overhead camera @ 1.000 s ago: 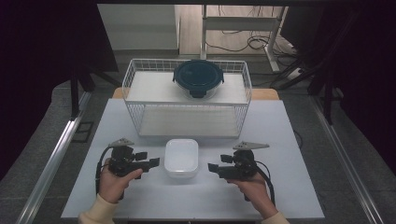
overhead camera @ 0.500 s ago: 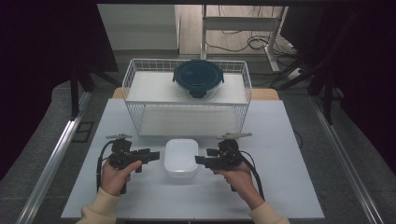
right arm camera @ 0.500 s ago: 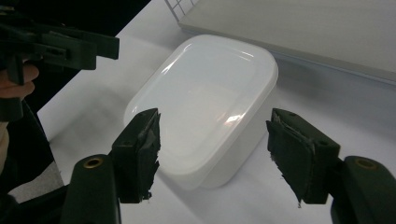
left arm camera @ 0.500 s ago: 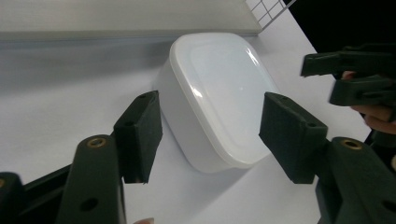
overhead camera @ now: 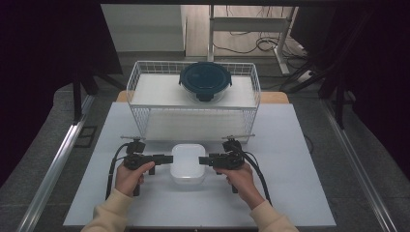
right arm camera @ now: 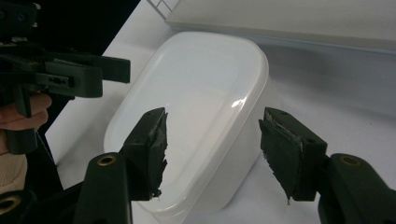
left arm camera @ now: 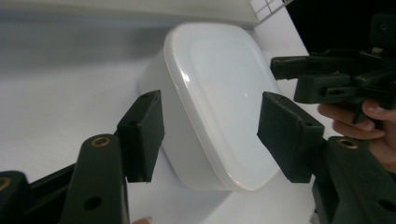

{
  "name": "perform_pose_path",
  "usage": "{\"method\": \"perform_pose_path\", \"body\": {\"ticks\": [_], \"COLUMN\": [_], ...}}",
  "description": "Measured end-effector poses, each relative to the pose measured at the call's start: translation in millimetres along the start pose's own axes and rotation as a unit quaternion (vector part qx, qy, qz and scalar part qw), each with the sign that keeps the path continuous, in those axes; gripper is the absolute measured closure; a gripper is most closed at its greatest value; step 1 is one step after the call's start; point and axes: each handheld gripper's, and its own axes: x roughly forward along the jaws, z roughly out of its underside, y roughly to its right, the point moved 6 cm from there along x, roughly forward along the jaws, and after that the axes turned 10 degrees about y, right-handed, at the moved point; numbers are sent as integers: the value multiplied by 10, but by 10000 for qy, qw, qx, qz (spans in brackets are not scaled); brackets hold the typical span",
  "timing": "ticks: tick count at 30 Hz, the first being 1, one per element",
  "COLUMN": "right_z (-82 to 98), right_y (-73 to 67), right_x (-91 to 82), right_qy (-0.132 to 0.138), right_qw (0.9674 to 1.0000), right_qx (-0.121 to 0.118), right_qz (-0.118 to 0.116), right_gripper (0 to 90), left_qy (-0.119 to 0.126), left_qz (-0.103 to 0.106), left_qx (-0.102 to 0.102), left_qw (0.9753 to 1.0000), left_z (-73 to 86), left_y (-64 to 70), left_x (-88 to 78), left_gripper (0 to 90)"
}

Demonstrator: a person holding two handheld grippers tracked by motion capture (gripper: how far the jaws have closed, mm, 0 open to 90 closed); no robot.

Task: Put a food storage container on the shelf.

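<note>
Two tongs are closing in on one white lidded box (overhead camera: 187, 163) from opposite sides: the left tongs (overhead camera: 167, 158) are nosing up to its left edge and the right tongs (overhead camera: 204, 160) to its right edge. Both pairs of jaws have just been narrowing, yet in the left gripper view the left tongs (left arm camera: 209, 135) are standing apart with the box's rim (left arm camera: 219, 102) between and beyond the pads, not pressed; the right tongs (right arm camera: 212, 149) are likewise gaping around the box's near corner (right arm camera: 196, 116). By my judgement the reach is nearly finished and the squeeze and lift are waiting.

The box is sitting flat near the front middle of the white tabletop (overhead camera: 300, 159). Behind it a white wire basket (overhead camera: 145, 87) is carrying a round, dark-lidded container (overhead camera: 205, 80). Dark curtains are flanking the tabletop, and cables are trailing over the floor (overhead camera: 241, 46) beyond.
</note>
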Motion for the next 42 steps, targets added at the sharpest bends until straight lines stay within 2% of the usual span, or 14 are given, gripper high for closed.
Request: {"method": "perform_pose_path", "body": {"ticks": [3,9,12,14,17,19,20,22,26,30,34,42], "right_z": [23,51,59,73,96,97,94,97,105,102,84,88], "right_y": [-5,31,36,45,56,61,67,70,52,14,-22,-24], "right_x": [20,40,53,62,72,70,66,55,22,-16,-67,-104], "right_qy": [-25,18,7,-30,-84,-86,-53,-50,-8,77,200,257], "right_qw": [10000,9999,9998,9997,9985,9975,9971,9957,9946,9948,9943,9960], "right_qx": [2,146,197,259,536,685,746,908,1030,1004,1010,822], "right_qz": [32,60,24,41,-80,-153,-167,-172,-143,-139,-281,-228], "right_gripper": [412,443,459,480,577,612,636,657,692,723,772,788], "left_qy": [-25,-89,-161,-193,-208,-208,-199,-202,-152,-63,5,49], "left_qz": [-103,58,97,239,194,340,360,303,223,145,203,262], "left_qx": [70,-39,-54,-199,-279,-521,-529,-507,-416,-226,-197,-99], "left_qw": [9999,9999,9998,9993,9992,9978,9978,9980,9988,9996,9996,9996], "left_z": [11,25,47,60,89,111,118,123,135,135,124,127], "left_y": [-17,-41,-46,-39,-67,-87,-90,-71,-28,15,20,69], "left_x": [21,69,105,118,114,110,104,95,70,26,-12,-43], "left_gripper": [430,450,499,537,646,672,679,684,695,718,751,791]}}
